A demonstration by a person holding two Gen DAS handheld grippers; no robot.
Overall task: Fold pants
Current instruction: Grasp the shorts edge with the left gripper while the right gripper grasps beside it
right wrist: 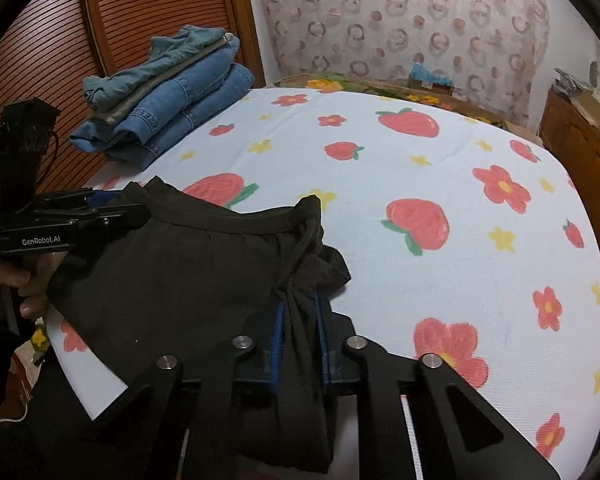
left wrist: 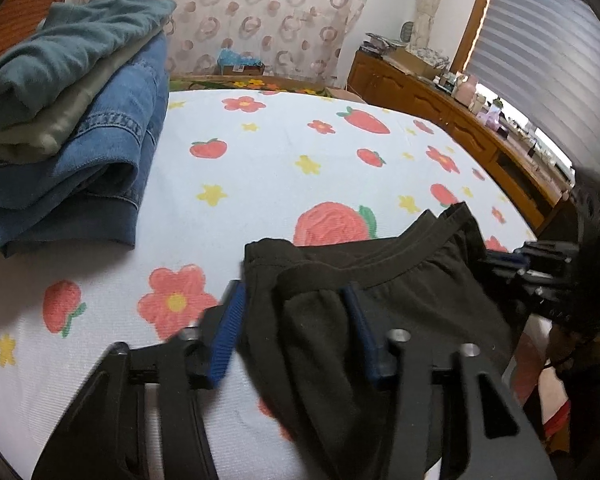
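Black pants lie bunched at the near edge of the bed, with the waistband turned toward the far side. My left gripper has its blue pads on either side of the left waistband corner, with a thick fold of cloth filling the gap. In the right wrist view the left gripper comes in from the left, held by a hand. My right gripper is shut on a narrow gather of cloth and the drawstring at the right corner. It also shows in the left wrist view as the right gripper.
The bed sheet is white with strawberries and flowers. A stack of folded clothes, jeans under green garments, sits at the far left corner. A wooden dresser runs along the right, and a slatted wooden door stands on the left.
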